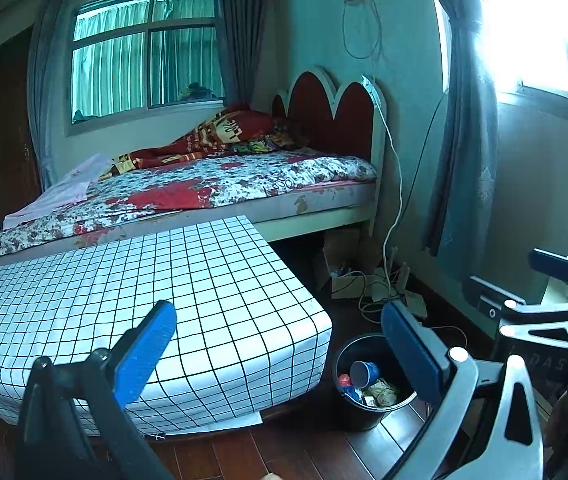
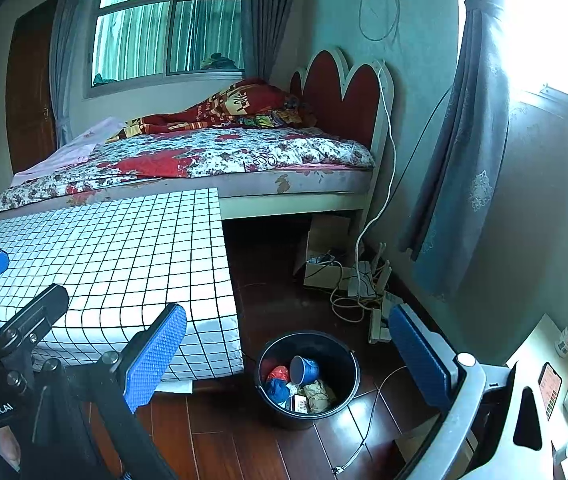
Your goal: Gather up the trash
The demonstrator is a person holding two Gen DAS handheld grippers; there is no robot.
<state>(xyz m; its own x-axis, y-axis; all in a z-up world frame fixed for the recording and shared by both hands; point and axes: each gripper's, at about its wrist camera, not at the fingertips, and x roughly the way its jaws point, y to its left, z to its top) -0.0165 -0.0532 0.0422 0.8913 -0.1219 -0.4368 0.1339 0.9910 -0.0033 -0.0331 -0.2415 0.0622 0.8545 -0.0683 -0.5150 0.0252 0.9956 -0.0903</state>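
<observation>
We see the round black plastic bucket [image 2: 309, 380] on the wooden floor [image 2: 268, 448], right of the low table under a white grid-checked cloth [image 2: 116, 256]; the floral-quilted bed [image 2: 212, 160] lies beyond, cardboard box [image 2: 326, 252] beneath it.

Both wrist cameras look forward and slightly down from above the floor, facing the bed [image 1: 188, 184] and a checked table [image 1: 124, 280]. Both views share the bucket [image 2: 308, 376]; the right camera sits nearer it.

A bed [image 2: 204, 160] with a red headboard [image 2: 344, 92] stands under a curtained window [image 2: 168, 24]; bright daylight floods the right window [image 2: 544, 20], dark wood floor [image 2: 244, 452] below.
</observation>
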